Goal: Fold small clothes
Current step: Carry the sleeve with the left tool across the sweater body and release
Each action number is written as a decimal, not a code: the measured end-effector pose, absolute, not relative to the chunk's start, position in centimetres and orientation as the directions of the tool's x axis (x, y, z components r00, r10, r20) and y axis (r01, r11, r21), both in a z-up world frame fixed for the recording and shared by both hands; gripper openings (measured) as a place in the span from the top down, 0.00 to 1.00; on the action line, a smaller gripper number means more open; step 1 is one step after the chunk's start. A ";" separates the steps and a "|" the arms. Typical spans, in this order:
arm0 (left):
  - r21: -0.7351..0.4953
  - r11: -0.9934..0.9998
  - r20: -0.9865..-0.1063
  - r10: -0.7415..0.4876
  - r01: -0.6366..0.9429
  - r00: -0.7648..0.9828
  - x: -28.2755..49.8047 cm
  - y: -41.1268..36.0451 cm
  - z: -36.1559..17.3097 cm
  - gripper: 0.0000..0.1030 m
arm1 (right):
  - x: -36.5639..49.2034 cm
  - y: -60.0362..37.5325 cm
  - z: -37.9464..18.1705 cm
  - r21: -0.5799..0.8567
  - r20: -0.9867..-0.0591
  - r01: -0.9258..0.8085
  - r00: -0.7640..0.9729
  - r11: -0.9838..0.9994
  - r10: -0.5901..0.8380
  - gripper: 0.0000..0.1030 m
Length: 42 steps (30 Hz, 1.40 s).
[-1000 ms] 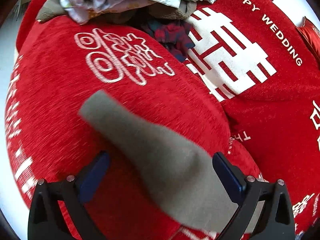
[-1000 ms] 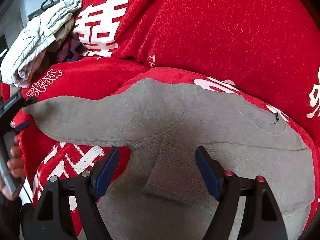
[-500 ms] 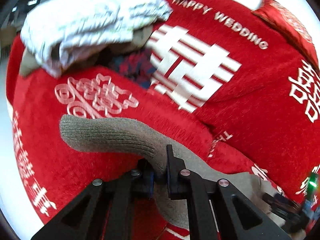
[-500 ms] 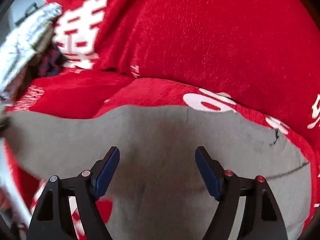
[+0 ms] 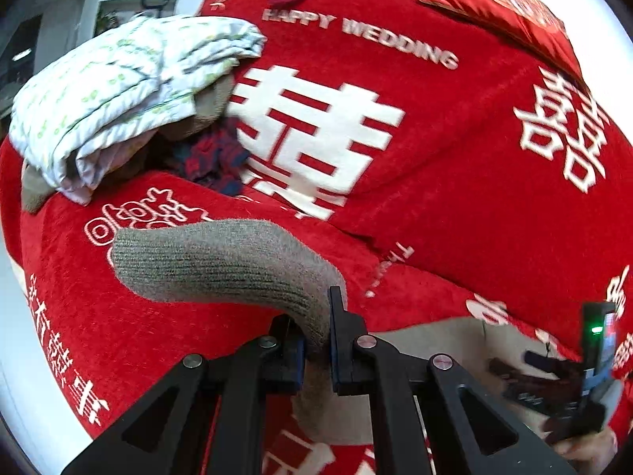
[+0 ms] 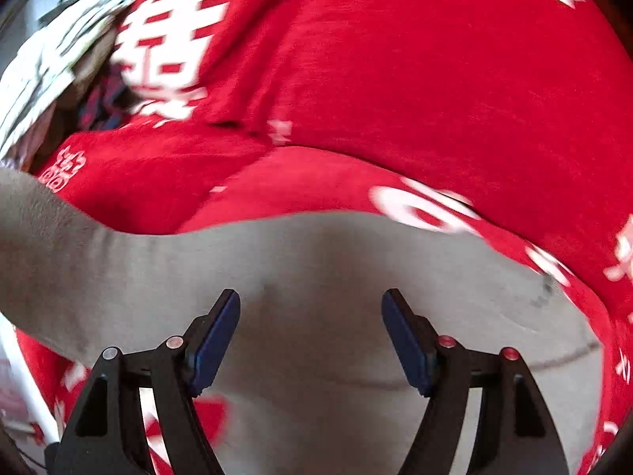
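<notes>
Red plush sofa covers (image 5: 455,206) are filling both views, one printed "HAPPY WEDDING" in white beside large white double-happiness characters. I am seeing one heap of clothes at the far left: a white garment with a green print (image 5: 118,91) lying over a dark checked piece (image 5: 213,158). I am pinching the ribbed cuff of one grey knitted garment (image 5: 221,265) in the left tongs (image 5: 316,340), fully closed on it. I am holding the right tongs (image 6: 310,336) wide apart over its flat body (image 6: 336,261), gripping nothing.
</notes>
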<state>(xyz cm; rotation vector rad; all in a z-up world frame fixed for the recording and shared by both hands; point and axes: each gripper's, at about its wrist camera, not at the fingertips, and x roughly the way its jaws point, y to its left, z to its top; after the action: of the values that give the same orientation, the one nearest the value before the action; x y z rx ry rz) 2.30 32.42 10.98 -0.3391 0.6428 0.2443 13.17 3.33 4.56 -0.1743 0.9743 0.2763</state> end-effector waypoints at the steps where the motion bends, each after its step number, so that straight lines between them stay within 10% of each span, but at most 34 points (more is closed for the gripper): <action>1: -0.226 0.922 -0.628 0.110 -0.315 0.770 2.6 31.6 11.1 0.90 | 12.9 2.0 4.9 -0.020 -0.833 -0.288 0.534 0.957 0.143 0.25; 42: 0.060 0.993 -0.758 -0.020 0.100 0.652 7.7 -6.2 11.9 0.90 | 0.0 -23.5 4.9 0.058 -0.823 -0.052 0.563 0.997 0.077 0.25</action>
<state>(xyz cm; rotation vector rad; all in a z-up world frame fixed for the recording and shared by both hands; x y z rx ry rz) 7.67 -6.25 11.89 0.0988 0.8589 -0.0680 -0.01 -23.52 4.86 0.0280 0.9701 0.0756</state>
